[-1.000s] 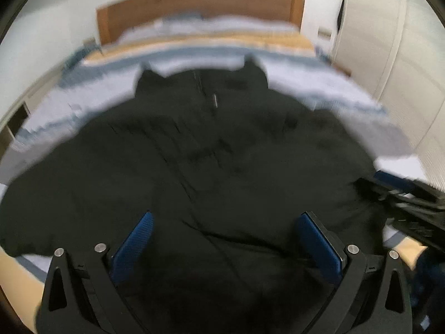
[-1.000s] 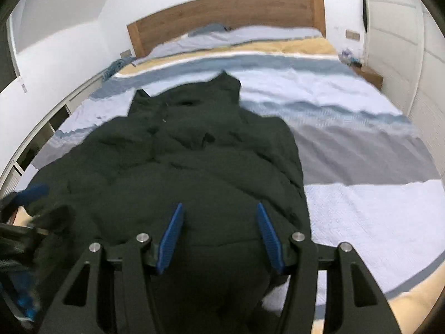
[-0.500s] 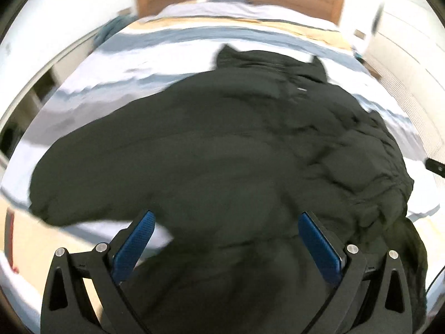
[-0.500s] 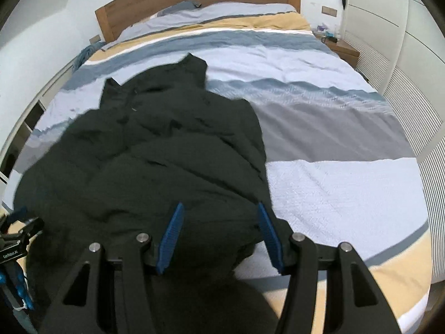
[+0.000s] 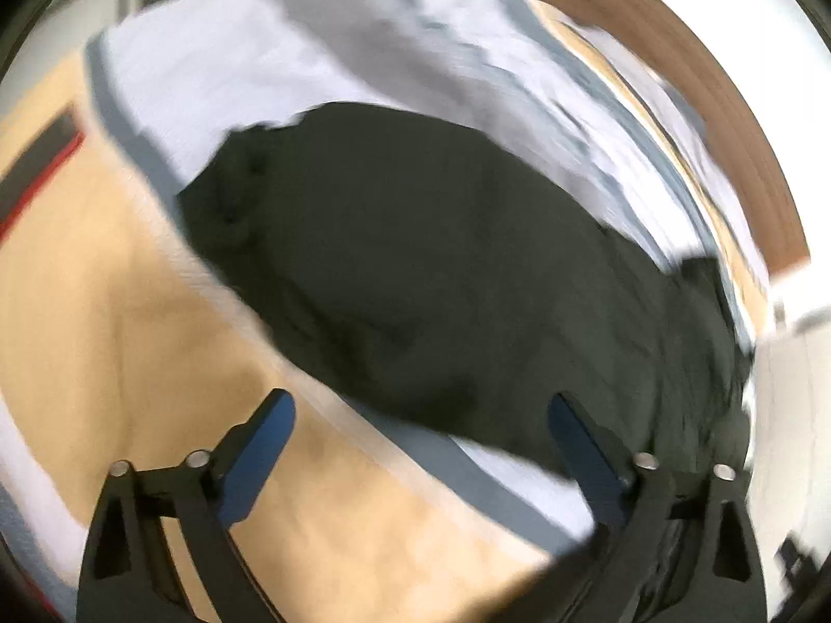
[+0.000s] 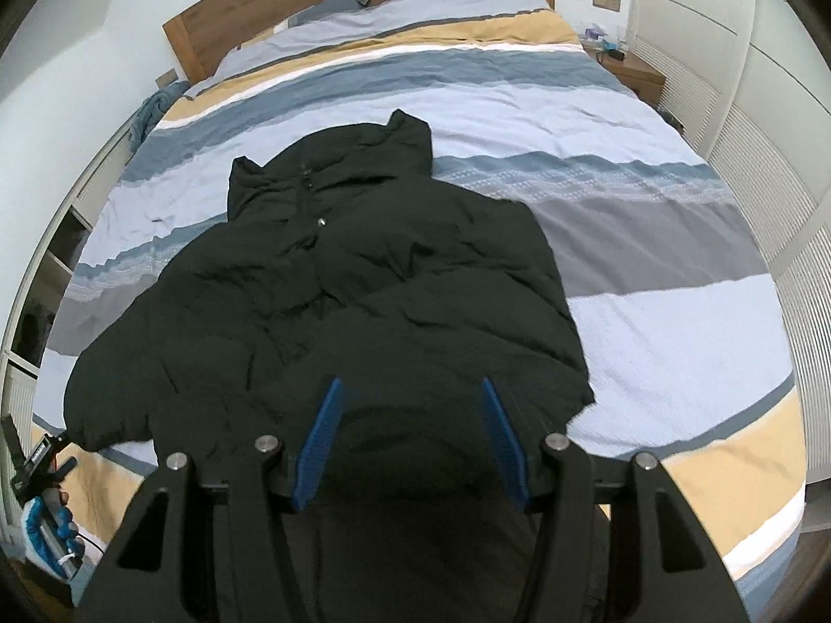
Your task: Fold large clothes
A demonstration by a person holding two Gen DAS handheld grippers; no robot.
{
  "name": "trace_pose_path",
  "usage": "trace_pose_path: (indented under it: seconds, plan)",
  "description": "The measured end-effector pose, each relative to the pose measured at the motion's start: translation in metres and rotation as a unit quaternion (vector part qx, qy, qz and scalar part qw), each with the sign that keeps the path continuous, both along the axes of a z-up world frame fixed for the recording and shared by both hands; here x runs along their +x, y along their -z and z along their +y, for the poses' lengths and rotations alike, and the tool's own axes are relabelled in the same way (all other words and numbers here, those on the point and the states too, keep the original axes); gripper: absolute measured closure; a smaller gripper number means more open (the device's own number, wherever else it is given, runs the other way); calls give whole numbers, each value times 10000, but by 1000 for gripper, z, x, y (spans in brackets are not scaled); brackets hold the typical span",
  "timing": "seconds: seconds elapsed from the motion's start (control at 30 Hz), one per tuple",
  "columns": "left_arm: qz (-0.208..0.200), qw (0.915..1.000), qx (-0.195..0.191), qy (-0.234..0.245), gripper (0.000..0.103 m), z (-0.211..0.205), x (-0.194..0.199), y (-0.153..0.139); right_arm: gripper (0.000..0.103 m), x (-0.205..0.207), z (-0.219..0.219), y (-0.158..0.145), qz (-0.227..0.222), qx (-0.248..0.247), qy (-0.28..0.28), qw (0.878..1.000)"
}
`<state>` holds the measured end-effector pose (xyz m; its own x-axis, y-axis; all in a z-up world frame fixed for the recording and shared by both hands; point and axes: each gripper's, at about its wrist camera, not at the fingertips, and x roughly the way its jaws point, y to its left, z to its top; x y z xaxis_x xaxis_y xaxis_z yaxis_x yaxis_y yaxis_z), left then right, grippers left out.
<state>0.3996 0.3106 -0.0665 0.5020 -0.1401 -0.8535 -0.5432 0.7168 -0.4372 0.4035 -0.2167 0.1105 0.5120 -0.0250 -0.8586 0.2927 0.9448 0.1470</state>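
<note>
A large black puffer jacket (image 6: 363, 280) lies face up on the striped bed, collar toward the headboard, its hem hanging over the near edge. Its left sleeve (image 6: 114, 389) sticks out to the left. My right gripper (image 6: 410, 431) is open, above the jacket's lower part, with nothing between its blue pads. In the blurred, tilted left wrist view the sleeve (image 5: 415, 280) fills the middle. My left gripper (image 5: 420, 446) is open and empty just short of the sleeve's edge; it also shows at the right wrist view's left edge (image 6: 39, 467).
The bed (image 6: 675, 322) has a blue, grey, white and tan striped cover and a wooden headboard (image 6: 363, 5). White wardrobe doors (image 6: 779, 119) stand on the right, a nightstand (image 6: 633, 67) at the back right, open shelves (image 6: 47, 270) on the left.
My left gripper has swung left and tilted, from over the jacket's body to beside the left sleeve at the bed's edge. My right gripper has pulled back slightly. Both stay open.
</note>
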Motion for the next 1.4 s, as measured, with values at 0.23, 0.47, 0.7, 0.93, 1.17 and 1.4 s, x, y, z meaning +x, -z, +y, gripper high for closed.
trace_pose_path:
  seconds: [0.23, 0.47, 0.7, 0.93, 1.17, 1.4]
  plan:
    - [-444, 9874, -1183, -954, 25, 43, 7, 44, 49, 19, 12, -1, 80, -7, -71, 9999]
    - [-1082, 9589, -2215, -1407, 91, 57, 11, 47, 49, 8, -6, -4, 74, -4, 226, 9997]
    - [-1489, 9747, -1511, -701, 95, 28, 15, -34, 49, -13, -26, -6, -66, 129, 431, 9990]
    - [-1901, 9773, -756, 547, 95, -36, 34, -127, 49, -52, -51, -27, -339, 157, 783, 9962]
    - [-2154, 9475, -181, 2358, 95, -158, 49, -191, 49, -88, -78, -41, -484, 132, 1176, 9918]
    - [-1707, 9149, 103, 3657, 94, -266, 53, -168, 49, -121, -105, -47, -584, 175, 1492, 9869]
